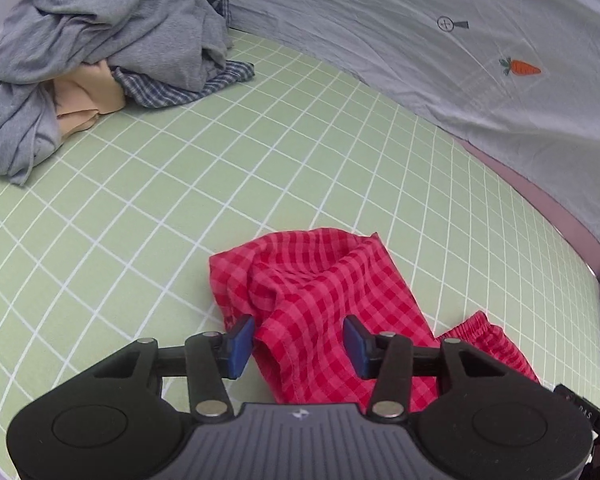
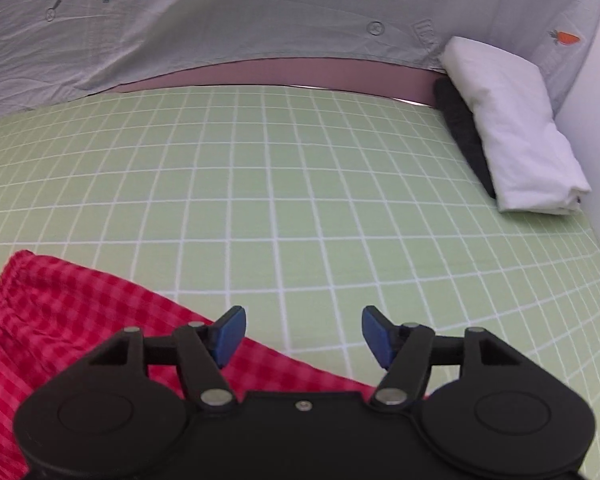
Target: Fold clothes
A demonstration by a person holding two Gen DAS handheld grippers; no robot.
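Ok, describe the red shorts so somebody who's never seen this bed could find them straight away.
Start at the green sheet with white grid lines that covers the bed. The red shorts lie crumpled at its near edge, right under the open left gripper. They are the only red checked cloth; the pile of clothes in the far corner is grey, beige and blue.

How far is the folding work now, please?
Done: a white folded item lies on a dark one. In hand: nothing; left gripper and right gripper are open over the crumpled red checked shorts. Left: the grey pile.
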